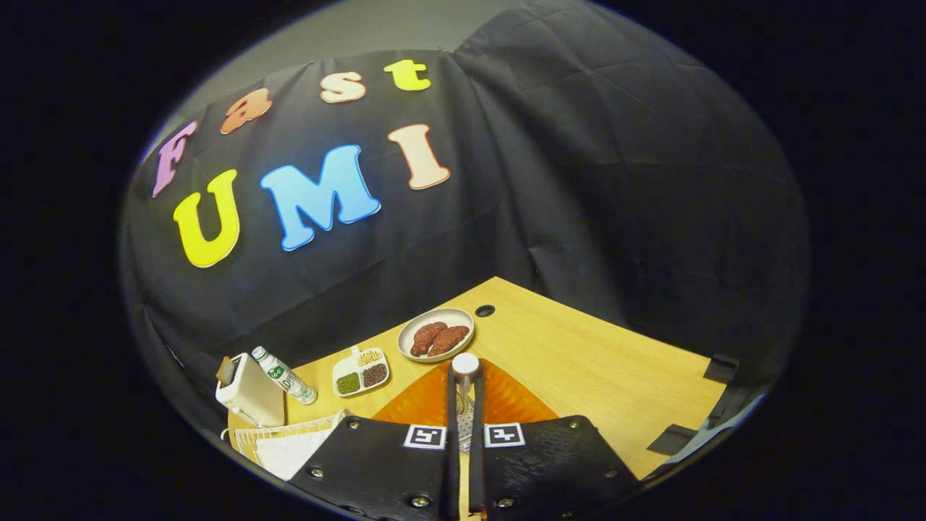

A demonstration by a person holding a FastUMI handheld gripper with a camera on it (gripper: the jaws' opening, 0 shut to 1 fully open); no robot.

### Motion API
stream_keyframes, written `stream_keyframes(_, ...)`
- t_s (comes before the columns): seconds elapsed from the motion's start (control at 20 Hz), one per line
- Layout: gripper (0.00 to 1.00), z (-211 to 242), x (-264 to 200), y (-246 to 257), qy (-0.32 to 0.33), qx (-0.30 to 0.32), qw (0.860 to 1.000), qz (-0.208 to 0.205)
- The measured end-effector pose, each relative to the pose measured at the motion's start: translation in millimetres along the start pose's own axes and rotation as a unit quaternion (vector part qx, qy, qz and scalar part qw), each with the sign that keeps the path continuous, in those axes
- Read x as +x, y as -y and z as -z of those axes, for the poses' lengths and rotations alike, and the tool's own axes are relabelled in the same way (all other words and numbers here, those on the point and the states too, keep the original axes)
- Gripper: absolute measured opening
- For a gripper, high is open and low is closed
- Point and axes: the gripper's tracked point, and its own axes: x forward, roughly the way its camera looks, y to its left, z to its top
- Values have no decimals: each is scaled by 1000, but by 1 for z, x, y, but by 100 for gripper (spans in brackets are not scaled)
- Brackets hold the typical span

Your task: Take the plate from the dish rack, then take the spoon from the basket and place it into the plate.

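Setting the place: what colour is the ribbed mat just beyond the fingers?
Orange ribbed mat, gripper view; fingers nearly closed on a spoon.

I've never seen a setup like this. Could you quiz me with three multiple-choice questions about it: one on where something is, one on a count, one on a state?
1. Where is the oval plate of brown food?
A. in the white rack
B. on the table beyond the tongs
C. on the toaster

2. How many compartments has the divided dish?
A. two
B. three
C. five

3. How do the tongs stand?
A. wide open
B. closed on a white-tipped object
C. gripping the bottle

Answers: B, the oval plate lies past the tongs; B, the divided dish shows three fillings; B, both fingers flank the white-tipped object.
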Motion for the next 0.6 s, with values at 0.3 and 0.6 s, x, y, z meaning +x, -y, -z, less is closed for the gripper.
stream_keyframes(0.3, 5, -17, -43, -43, 24, -65, 997, -38)
stream_keyframes(0.6, 5, 9, -98, -109, 16, -116, 987, -111)
